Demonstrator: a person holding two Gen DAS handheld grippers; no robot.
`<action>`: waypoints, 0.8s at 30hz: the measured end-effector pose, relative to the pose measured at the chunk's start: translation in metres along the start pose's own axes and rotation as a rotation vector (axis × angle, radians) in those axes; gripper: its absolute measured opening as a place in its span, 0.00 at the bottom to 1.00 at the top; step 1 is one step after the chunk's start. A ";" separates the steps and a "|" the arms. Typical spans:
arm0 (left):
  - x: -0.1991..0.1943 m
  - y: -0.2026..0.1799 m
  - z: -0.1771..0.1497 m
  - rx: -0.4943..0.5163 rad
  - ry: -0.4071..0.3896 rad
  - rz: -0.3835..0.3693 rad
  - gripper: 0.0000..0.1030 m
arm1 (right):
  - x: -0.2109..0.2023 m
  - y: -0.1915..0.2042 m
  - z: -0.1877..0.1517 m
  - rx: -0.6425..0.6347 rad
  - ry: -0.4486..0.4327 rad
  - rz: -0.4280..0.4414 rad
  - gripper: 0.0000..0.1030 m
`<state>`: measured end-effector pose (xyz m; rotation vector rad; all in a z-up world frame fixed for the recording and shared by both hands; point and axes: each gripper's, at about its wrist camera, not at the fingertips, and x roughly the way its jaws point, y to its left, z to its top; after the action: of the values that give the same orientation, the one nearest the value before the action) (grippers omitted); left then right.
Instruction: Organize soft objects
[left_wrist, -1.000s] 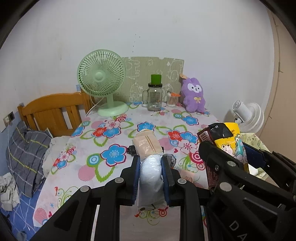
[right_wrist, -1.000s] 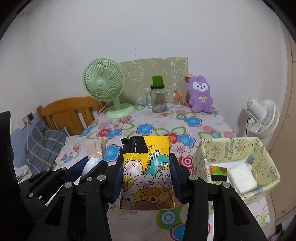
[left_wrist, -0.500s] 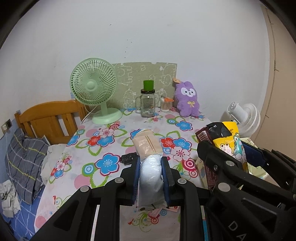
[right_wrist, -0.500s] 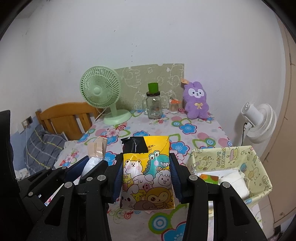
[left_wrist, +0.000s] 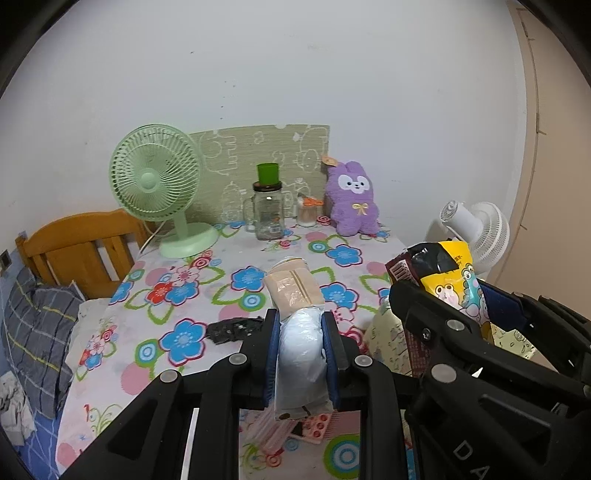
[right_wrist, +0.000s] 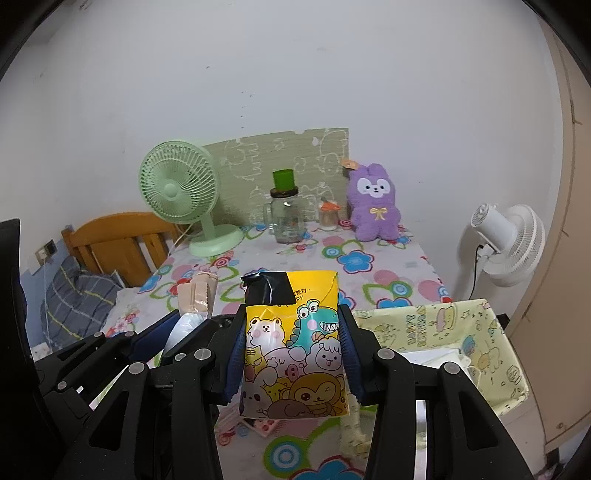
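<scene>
My left gripper is shut on a clear plastic packet with a pale blue soft pad at the near end and a beige one at the far end, held above the floral table. My right gripper is shut on a yellow cartoon snack bag with a black top corner, also held up; it shows in the left wrist view to the right. A yellow fabric basket stands at the table's right front, holding white items. The left gripper with its packet appears in the right wrist view, to the left.
On the floral table stand a green fan, a glass jar with a green cup, a small container and a purple plush rabbit. A black item lies near my left gripper. A white fan stands right; a wooden headboard left.
Both grippers have risen and pulled back with their loads still gripped; the table and basket sit lower and farther in view. The grips have not changed.
</scene>
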<state>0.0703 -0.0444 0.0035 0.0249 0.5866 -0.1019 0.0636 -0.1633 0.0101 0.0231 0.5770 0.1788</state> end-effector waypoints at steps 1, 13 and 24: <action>0.002 -0.002 0.001 0.004 0.000 -0.003 0.20 | 0.001 -0.004 0.000 0.000 -0.003 -0.001 0.47; 0.023 -0.043 0.005 0.027 0.012 -0.056 0.20 | 0.008 -0.050 -0.001 0.028 -0.002 -0.043 0.47; 0.038 -0.079 0.006 0.062 0.031 -0.096 0.20 | 0.009 -0.086 -0.004 0.051 0.001 -0.100 0.47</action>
<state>0.0975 -0.1262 -0.0119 0.0590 0.6160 -0.2133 0.0831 -0.2461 -0.0040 0.0431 0.5823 0.0669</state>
